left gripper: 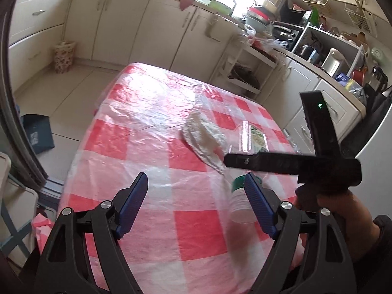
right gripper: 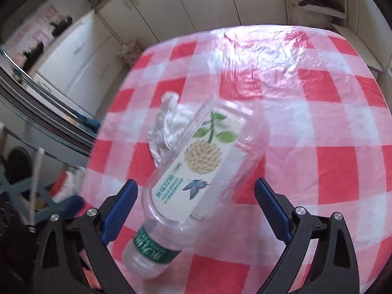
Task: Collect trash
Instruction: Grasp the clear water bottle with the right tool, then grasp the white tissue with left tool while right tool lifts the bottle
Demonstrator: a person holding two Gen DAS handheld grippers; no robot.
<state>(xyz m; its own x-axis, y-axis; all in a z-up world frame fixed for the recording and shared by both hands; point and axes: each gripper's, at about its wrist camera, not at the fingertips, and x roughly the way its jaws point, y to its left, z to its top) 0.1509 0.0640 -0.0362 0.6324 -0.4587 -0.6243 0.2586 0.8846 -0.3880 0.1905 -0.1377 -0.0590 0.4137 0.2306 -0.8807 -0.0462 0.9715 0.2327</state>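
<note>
Clear bottle [right gripper: 156,242] lying flat; capless neck toward lower left

The clear plastic bottle with the green band [left gripper: 238,204] is half hidden behind the left gripper's blue finger [left gripper: 259,208].

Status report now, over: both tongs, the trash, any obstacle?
Left tongs open, empty. Right tongs open above clear package. Small bottle, crumpled tissue lying on table. No obstacle seen.

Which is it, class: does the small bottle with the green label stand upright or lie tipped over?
Upright. In the left view the bottle rises from the tablecloth, green band at the top; the right view looks steeply down on it.
</note>
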